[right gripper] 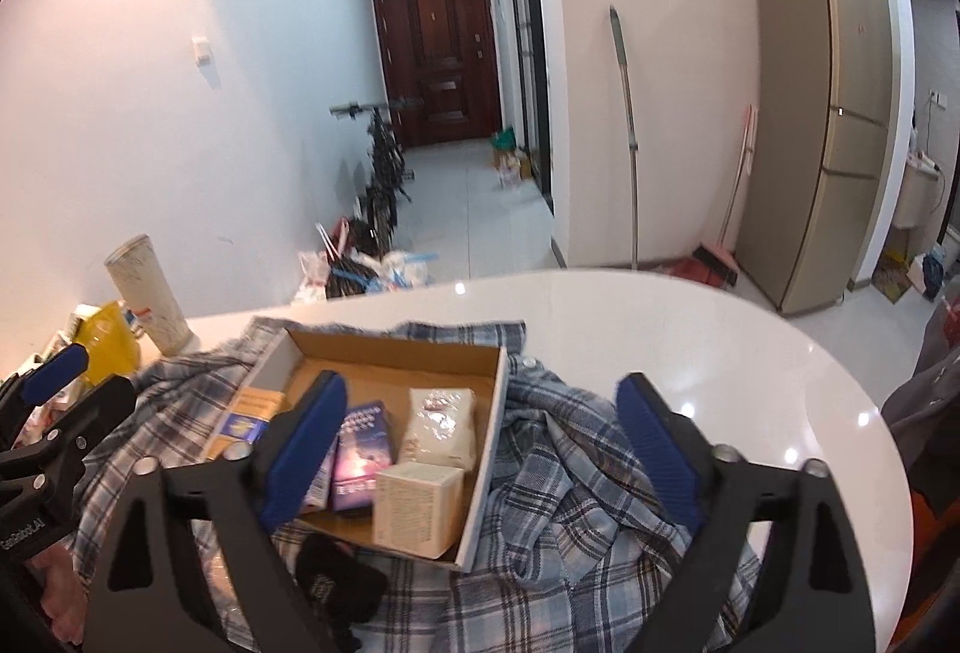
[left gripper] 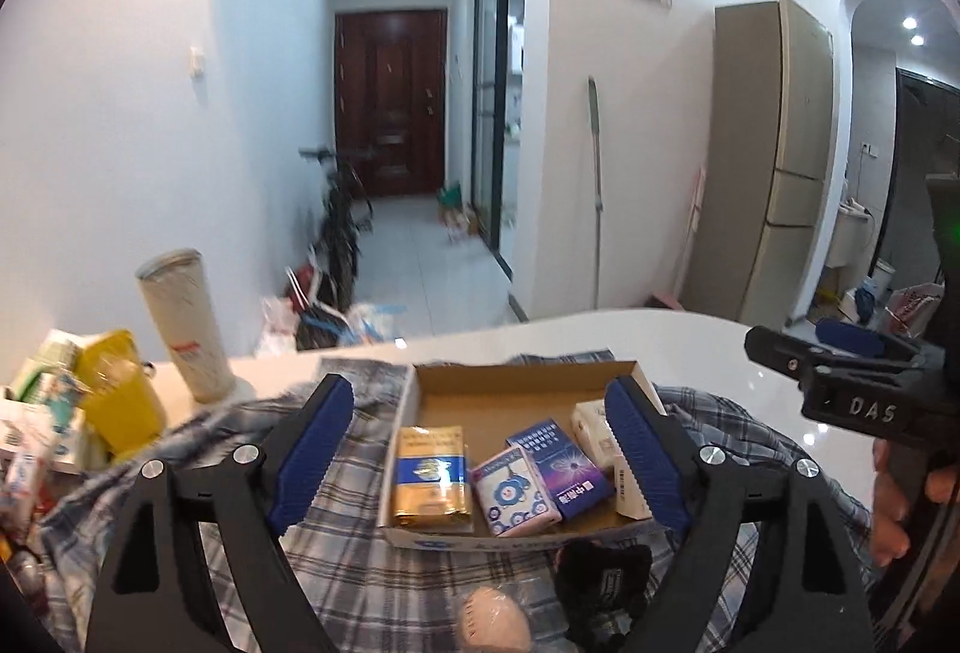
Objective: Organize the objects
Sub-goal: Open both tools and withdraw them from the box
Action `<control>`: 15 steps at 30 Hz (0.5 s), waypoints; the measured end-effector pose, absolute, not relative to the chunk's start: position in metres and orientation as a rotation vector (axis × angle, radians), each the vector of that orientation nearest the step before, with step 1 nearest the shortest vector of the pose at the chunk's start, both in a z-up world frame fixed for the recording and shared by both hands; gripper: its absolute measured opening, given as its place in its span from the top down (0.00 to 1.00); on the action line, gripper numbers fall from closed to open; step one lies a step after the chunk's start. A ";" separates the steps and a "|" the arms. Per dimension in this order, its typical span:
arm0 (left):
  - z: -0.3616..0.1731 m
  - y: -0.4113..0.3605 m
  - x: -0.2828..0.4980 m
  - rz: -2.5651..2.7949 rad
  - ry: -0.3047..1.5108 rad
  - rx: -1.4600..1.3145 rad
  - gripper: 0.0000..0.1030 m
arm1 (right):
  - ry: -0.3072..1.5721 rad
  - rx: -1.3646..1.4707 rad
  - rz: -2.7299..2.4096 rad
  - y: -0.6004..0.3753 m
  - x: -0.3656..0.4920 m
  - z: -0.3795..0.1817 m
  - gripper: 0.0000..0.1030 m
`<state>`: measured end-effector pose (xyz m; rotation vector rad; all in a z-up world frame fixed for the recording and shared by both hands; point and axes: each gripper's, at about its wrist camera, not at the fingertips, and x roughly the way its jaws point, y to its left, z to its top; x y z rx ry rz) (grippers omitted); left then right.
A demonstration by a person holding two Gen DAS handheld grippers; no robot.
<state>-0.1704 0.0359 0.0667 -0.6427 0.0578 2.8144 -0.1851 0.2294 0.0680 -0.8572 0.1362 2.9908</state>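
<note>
White glossy table (right gripper: 690, 329) in a hallway-side room, brown entry door (left gripper: 390, 101) at 12 o'clock, beige fridge (right gripper: 840, 113) at 2 o'clock. Plaid shirt (right gripper: 576, 503) spread over the table, open cardboard box (left gripper: 516, 395) sitting on it.

Inside the box, left wrist view: gold packet (left gripper: 431, 473) on the left, pink-white small carton (left gripper: 513, 491) just beside it, purple-blue carton (left gripper: 561, 464) next, pale packet (left gripper: 591, 428) toward 1 o'clock. Right wrist view shows a beige square box (right gripper: 420, 503) at the box's near right corner, touching the white pouch (right gripper: 441, 425) behind it.

My left gripper (left gripper: 480, 455) jaws apart, nothing between the pads, box seen through the gap. My right gripper (right gripper: 480, 461) also apart, empty, hanging over the box's right wall and shirt.

Black fuzzy item (left gripper: 600, 587) on the shirt at 6 o'clock, just in front of the box; pinkish round thing (left gripper: 495, 620) beside it, can't tell what. Tall white tumbler (left gripper: 186, 323) and yellow container (left gripper: 123, 389) at 9 to 10 o'clock, clutter beside them.
</note>
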 end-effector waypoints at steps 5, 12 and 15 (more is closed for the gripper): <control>0.076 0.023 -0.133 2.842 0.028 -0.585 0.11 | 0.128 -0.777 3.067 0.220 -0.152 0.084 0.10; 0.096 0.010 -0.087 2.810 -0.087 -0.500 0.00 | 0.158 -0.655 3.168 0.213 -0.106 0.099 0.10; 0.102 0.004 -0.071 2.822 -0.141 -0.457 0.00 | 0.146 -0.574 3.204 0.211 -0.087 0.107 0.09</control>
